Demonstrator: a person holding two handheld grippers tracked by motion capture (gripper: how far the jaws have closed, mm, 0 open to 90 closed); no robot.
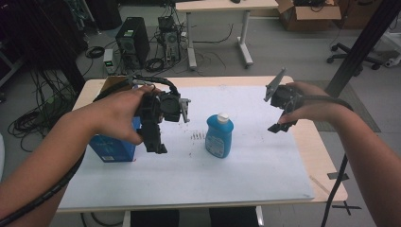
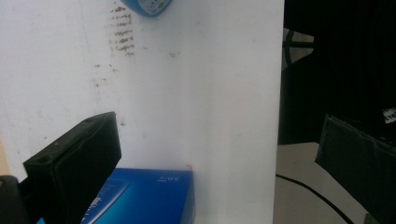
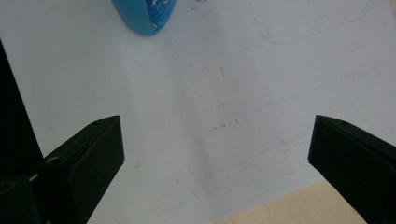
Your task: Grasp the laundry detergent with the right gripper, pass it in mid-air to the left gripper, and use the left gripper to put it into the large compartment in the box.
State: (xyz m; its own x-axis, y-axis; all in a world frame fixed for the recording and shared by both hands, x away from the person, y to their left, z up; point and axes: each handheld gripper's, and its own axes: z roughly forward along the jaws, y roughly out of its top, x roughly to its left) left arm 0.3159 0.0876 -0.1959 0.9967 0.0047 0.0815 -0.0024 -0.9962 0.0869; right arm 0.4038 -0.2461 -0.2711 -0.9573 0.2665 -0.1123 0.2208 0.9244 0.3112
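Behind the table sat a cluttered lab floor with computer towers [image 1: 133, 41] and loose cables, while the work surface itself was a white sheet [image 1: 246, 170] laid over a pale wooden tabletop [image 1: 326, 156]. I had the left gripper [image 1: 156, 142] hovering at the left of the high view, right above a blue carton [image 1: 113, 147], with its jaws spread wide and holding nothing. In the left gripper view the carton [image 2: 149, 198] showed at the bottom of the frame, partly tucked behind the left-hand jaw, so it lay between the jaws but off toward one side, not yet touched as far as I could tell. I judged the carton a light, stiff cardboard box with flat faces, easy to pinch across its narrow sides, though too hard a squeeze could dent it. Near the middle of the sheet stood a blue plastic bottle [image 1: 219, 136] with a white cap, upright, its base peeking in at the top of both gripper views [image 2: 148, 6] [image 3: 144, 15]. It looked smooth and curved, likely slippery, and I would take it across the body below the shoulder. My right gripper [image 1: 279, 124] hung at the right of the high view, well apart from the bottle, its jaws likewise wide apart and empty over bare sheet.
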